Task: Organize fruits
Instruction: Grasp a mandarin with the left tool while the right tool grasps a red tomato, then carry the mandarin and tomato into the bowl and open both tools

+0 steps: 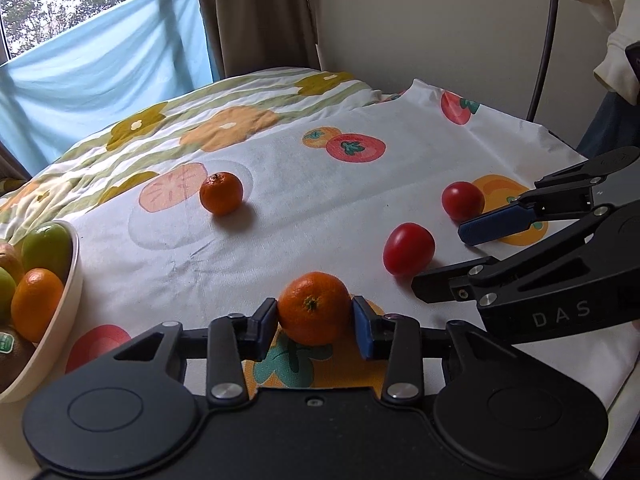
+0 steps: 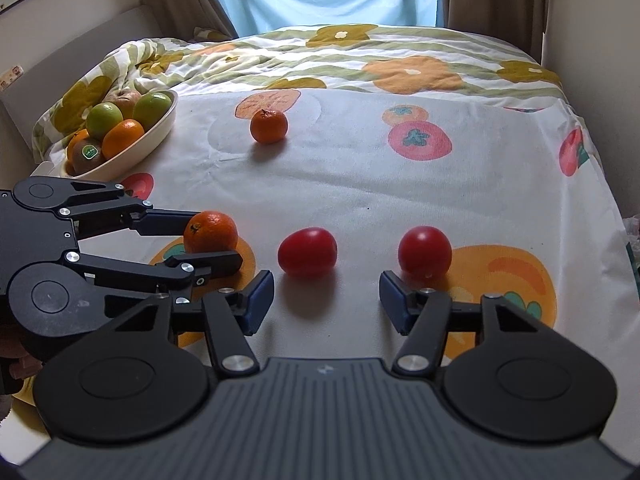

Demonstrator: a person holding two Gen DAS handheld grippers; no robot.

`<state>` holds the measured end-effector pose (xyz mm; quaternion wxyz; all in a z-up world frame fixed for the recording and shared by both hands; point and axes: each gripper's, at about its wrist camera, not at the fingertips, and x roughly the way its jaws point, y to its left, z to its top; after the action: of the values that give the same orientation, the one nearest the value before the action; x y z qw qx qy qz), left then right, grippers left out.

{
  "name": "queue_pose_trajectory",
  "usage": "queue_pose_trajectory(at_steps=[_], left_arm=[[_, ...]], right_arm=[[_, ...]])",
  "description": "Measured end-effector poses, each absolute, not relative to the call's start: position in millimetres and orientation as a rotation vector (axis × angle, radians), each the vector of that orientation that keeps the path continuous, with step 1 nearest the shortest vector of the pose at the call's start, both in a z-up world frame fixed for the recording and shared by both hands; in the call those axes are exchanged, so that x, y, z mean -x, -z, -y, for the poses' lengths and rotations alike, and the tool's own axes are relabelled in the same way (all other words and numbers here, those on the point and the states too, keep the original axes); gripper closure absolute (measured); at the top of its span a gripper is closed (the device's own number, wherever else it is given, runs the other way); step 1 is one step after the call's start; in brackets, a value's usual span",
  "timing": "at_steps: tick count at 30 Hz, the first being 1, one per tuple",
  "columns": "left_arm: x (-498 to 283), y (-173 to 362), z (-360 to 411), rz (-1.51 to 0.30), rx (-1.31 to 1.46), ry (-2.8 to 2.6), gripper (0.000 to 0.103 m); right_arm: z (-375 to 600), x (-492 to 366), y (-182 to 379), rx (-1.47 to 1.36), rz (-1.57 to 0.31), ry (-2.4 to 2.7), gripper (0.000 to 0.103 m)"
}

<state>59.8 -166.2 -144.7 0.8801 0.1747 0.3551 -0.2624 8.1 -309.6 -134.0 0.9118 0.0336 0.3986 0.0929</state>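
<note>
The left gripper (image 1: 315,316) is clamped on the near mandarin (image 1: 314,307), which rests on the tablecloth (image 1: 280,216). Lift straight up before swinging toward the fruit bowl (image 1: 66,300). The right gripper (image 2: 326,300) stands apart, empty, short of the tomatoes (image 2: 307,251).

On the bed (image 2: 360,184), the bowl (image 2: 160,128) of fruit sits far left. One mandarin (image 2: 269,126) lies behind; another (image 2: 211,232) lies left of two tomatoes (image 2: 307,250) (image 2: 425,249).
</note>
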Motion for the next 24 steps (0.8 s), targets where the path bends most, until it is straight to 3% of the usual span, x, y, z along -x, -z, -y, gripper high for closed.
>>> queue_pose_trajectory(at_steps=[13,15,17,24], left_arm=[[-56,139,147,-0.745,-0.311,0.488,0.06],[-56,139,145,-0.745,-0.306,0.481,0.06],[-55,138,143,-0.746,-0.303,0.475,0.06],[-51,132,137,-0.745,-0.282,0.45,0.06]], right_arm=[[295,-20,132,-0.014,-0.796,-0.205,0.038],[293,-21,133,-0.013,-0.797,-0.208,0.041],[291,-23,135,-0.01,-0.802,-0.21,0.052],[286,-24,132,-0.01,-0.799,-0.228,0.053]])
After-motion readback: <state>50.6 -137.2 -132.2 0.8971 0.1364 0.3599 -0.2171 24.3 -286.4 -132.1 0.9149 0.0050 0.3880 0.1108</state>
